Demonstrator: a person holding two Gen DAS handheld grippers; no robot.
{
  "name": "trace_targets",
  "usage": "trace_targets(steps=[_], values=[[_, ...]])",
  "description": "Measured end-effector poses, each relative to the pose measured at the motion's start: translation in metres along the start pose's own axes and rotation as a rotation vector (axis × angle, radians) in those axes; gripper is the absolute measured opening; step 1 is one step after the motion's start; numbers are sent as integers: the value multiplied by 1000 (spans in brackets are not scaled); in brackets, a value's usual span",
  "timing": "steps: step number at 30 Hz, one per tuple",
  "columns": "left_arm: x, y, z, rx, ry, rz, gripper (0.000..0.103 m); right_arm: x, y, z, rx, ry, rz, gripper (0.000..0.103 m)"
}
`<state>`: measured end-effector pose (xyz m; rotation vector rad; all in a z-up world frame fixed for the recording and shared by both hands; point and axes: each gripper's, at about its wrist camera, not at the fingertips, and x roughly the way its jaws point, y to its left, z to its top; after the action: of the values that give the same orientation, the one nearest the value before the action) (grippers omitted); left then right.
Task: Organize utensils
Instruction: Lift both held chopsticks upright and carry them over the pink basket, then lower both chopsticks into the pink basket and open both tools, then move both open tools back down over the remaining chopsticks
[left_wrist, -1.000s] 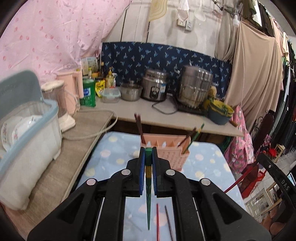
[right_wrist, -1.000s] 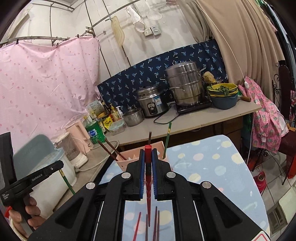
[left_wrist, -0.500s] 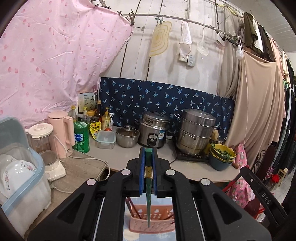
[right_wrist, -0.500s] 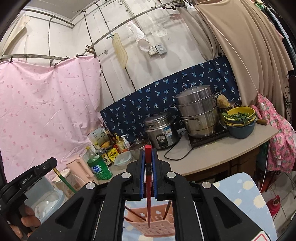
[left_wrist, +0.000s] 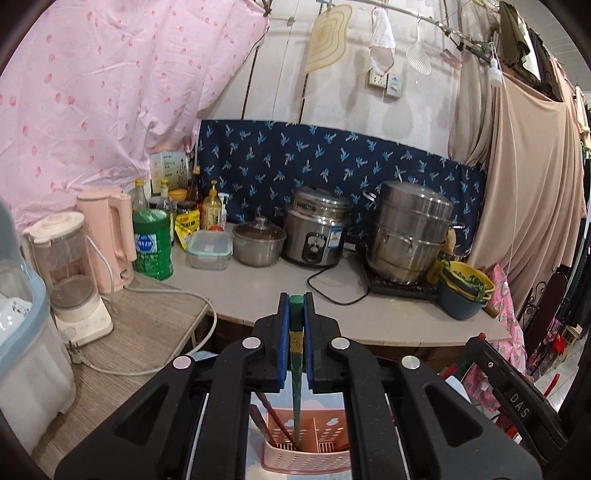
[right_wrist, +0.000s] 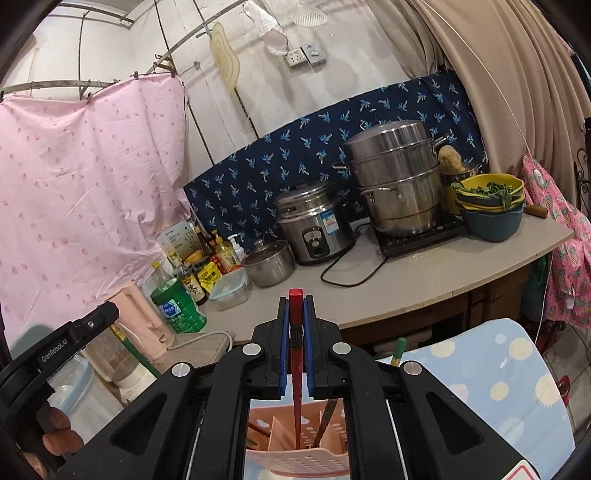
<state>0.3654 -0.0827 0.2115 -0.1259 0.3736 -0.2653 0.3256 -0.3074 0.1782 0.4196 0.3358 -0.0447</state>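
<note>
My left gripper (left_wrist: 296, 347) pinches a slim green plastic chopstick (left_wrist: 296, 373) near its blunt top, its tip dipping into the pink perforated plastic utensil basket (left_wrist: 306, 459) below. My right gripper (right_wrist: 296, 347) clamps a thin red chopstick (right_wrist: 296, 373) the same way, its point inside the same basket (right_wrist: 299, 463). Both sticks look light, stiff and slick, so I judge the square upper end gives the surest hold.
</note>
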Motion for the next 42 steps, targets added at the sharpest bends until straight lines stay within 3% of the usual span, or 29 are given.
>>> trace_targets(steps=[7, 11, 17, 22, 28, 42], values=[[9, 5, -21, 2, 33, 1, 7, 9, 4, -16, -40, 35, -16, 11], [5, 5, -25, 3, 52, 9, 22, -2, 5, -21, -50, 18, -25, 22], [-18, 1, -39, 26, 79, 17, 34, -31, 10, -27, -60, 12, -13, 23], [-43, -4, -58, 47, 120, 31, 38, -60, 12, -43, -45, 39, 9, 24], [-71, -5, -84, 53, 165, 38, 43, -97, 9, -77, -29, 88, 17, 25], [-125, 6, -163, 78, 282, 85, 44, -169, -4, -166, -71, 222, -12, 25]])
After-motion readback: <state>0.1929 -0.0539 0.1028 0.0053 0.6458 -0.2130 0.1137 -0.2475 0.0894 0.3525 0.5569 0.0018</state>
